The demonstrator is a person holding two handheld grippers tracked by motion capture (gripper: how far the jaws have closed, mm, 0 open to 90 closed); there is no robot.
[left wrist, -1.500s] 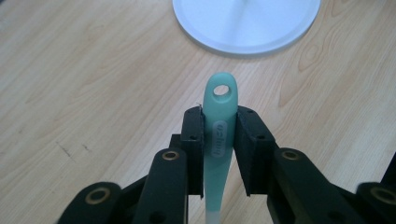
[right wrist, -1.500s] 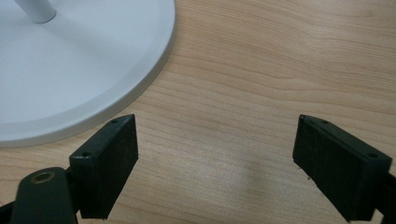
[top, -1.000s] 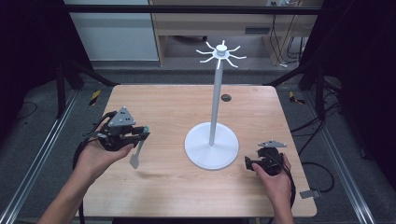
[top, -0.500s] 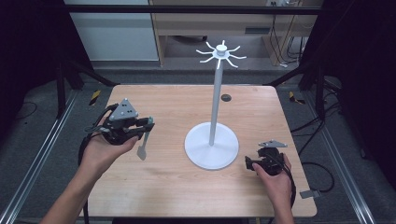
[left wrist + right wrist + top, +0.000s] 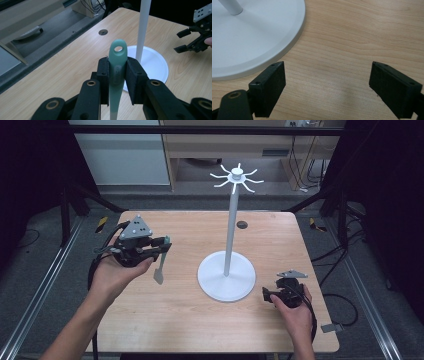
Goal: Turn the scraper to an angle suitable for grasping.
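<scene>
My left gripper (image 5: 165,244) is raised above the left part of the table, shut on the handle of a pale green utensil (image 5: 160,268) that hangs down from it. In the left gripper view the pads of my left gripper (image 5: 117,75) pinch the green handle (image 5: 117,72), whose hole end points toward the white stand's pole (image 5: 143,27). The white stand (image 5: 229,270) has a round base at mid-table and a ring of hooks (image 5: 237,176) on top. My right gripper (image 5: 266,295) rests low by the base's right side, open and empty; its jaws (image 5: 327,87) frame bare wood.
The wooden table (image 5: 200,325) has a small round hole (image 5: 242,224) near its far edge. Metal rails run along both sides on the floor. A cabinet and cables stand beyond the far edge. The white base rim (image 5: 287,47) lies close to my right gripper.
My left gripper has risen and shifted right toward the stand, carrying the green utensil up off the table. The right gripper has stayed put.
</scene>
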